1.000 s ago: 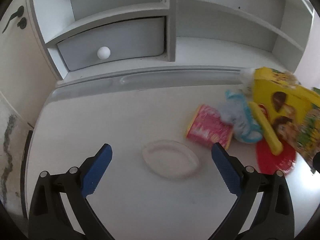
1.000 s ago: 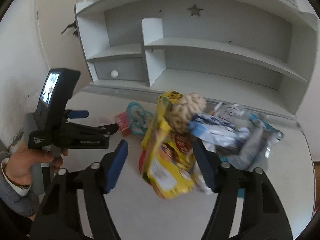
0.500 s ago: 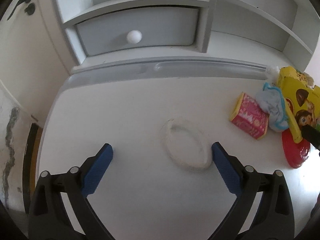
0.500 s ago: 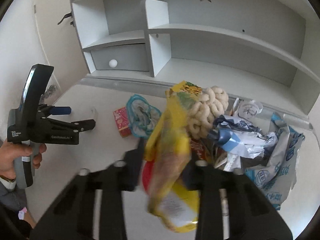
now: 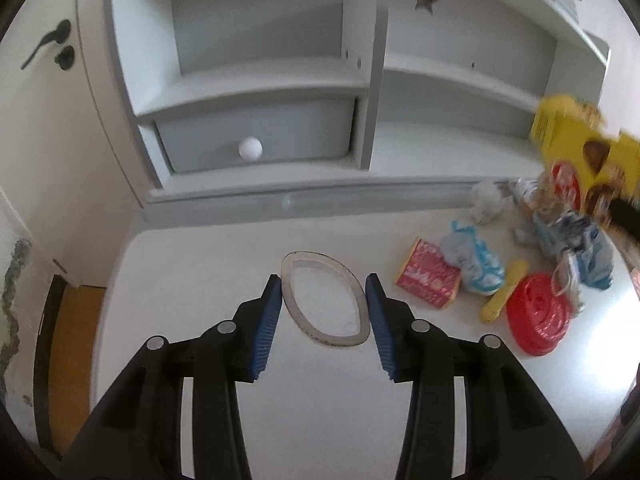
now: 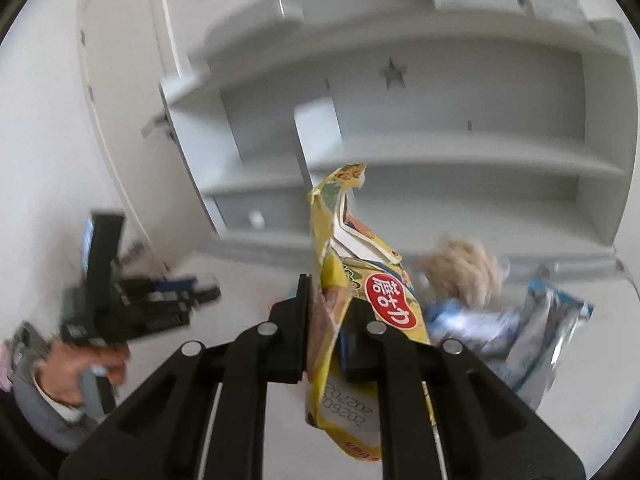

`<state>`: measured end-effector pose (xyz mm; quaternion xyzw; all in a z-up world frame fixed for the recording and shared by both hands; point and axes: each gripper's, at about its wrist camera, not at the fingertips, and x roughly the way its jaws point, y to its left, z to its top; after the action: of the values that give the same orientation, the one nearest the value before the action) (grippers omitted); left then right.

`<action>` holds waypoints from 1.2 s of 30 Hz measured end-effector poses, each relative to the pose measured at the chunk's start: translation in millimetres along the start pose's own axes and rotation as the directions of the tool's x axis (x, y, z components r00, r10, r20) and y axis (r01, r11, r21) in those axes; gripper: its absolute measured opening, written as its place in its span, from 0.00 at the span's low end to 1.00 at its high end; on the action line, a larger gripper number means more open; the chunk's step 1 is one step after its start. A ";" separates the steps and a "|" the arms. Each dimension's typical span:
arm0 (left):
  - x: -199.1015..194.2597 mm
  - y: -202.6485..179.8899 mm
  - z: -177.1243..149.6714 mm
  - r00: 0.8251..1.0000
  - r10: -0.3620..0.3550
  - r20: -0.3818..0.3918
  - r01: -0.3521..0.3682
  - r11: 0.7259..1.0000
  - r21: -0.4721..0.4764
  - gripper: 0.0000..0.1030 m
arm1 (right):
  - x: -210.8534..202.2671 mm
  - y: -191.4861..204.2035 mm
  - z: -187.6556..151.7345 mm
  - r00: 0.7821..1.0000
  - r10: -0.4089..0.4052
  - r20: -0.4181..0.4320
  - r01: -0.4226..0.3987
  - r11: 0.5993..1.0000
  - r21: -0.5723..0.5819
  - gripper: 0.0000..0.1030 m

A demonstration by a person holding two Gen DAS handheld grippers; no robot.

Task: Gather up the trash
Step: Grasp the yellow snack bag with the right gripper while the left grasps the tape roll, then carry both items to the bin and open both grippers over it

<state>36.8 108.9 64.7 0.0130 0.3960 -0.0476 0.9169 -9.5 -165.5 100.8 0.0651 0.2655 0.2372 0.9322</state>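
White tabletop (image 5: 200, 360) w/ grey shelf unit behind. Right hand-held gripper (image 6: 324, 344) has just closed, now pinching crinkly yellow snack bag (image 6: 352, 280), lifted off the trash pile. Left hand-held gripper (image 5: 324, 320) has narrowed round clear oval plastic lid (image 5: 324, 300), pads not touching yet. Bag secured, I judge; lid next.

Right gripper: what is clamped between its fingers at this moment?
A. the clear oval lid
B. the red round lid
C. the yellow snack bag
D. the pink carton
C: in the right wrist view the right gripper is closed on the yellow snack bag, lifted off the desk; the red round lid, pink carton and clear oval lid all lie on the desk.
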 end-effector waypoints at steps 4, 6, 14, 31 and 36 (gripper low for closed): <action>-18.4 -6.0 -0.6 1.000 -0.013 0.011 0.013 1.000 0.000 0.41 | -21.4 -4.2 15.2 0.997 0.014 0.071 -0.015 1.000 0.019 0.12; -25.8 -11.8 -1.2 0.999 -0.036 0.022 0.036 0.999 0.009 0.41 | -22.6 -11.0 10.9 0.998 0.022 0.059 -0.025 0.999 0.049 0.12; -62.5 -75.8 -1.3 0.988 -0.137 0.072 0.129 0.985 0.113 0.41 | -83.4 -45.6 -11.9 0.992 0.065 0.111 -0.084 0.981 0.175 0.12; -152.5 -458.3 -99.9 0.699 -0.669 -0.252 0.654 0.456 0.603 0.41 | -397.8 -201.0 -166.9 0.813 -0.574 0.096 0.461 0.737 0.494 0.12; -109.5 -552.3 -201.3 0.647 -0.563 -0.515 0.736 0.283 0.615 0.41 | -396.7 -277.4 -272.3 0.827 -0.542 -0.149 0.495 0.578 0.649 0.12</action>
<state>-237.7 -420.0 14.0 0.2545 0.3898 -0.5845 0.6646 -335.8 -599.7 -15.3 0.3188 0.3081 -0.1582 0.8823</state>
